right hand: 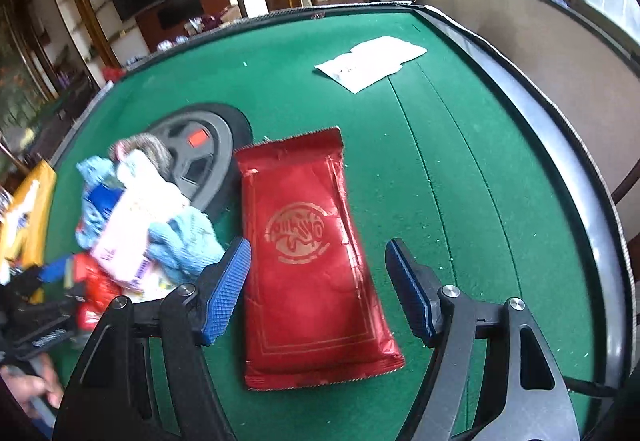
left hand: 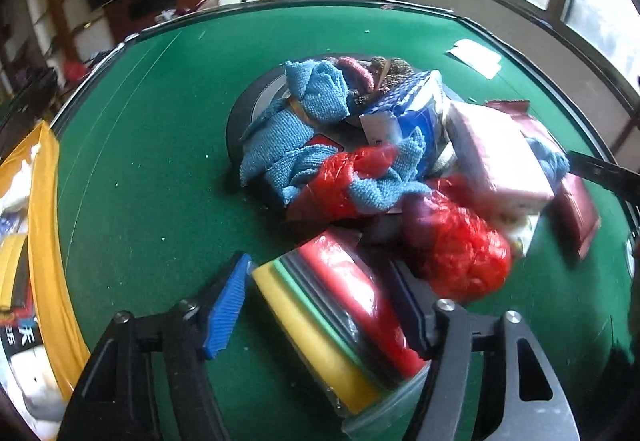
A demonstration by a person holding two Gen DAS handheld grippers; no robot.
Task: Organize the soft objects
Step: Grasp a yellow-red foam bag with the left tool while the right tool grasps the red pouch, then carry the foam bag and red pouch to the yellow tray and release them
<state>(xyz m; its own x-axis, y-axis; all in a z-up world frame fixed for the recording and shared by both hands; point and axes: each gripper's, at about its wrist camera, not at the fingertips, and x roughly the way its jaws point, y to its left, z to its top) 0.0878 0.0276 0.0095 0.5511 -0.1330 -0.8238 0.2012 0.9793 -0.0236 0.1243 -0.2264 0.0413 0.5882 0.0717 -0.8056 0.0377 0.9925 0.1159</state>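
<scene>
A clear zip bag [left hand: 340, 325] of yellow, green, black and red soft layers lies on the green felt between the fingers of my left gripper [left hand: 320, 311]. The left pad [left hand: 226, 305] stands a little off the bag and the right one is at its edge, so the gripper is open. Beyond it is a heap of blue cloths [left hand: 288, 145], red plastic bags [left hand: 460, 245] and a pink packet [left hand: 496, 161]. My right gripper [right hand: 320, 293] is open over a flat red foil packet [right hand: 312, 261], with neither pad touching it.
A black round disc [right hand: 200, 157] sits under the heap in the middle of the table [right hand: 460, 169]. White paper [right hand: 372, 61] lies at the far right. A yellow box [left hand: 44, 241] stands off the left edge. A raised rim runs round the table.
</scene>
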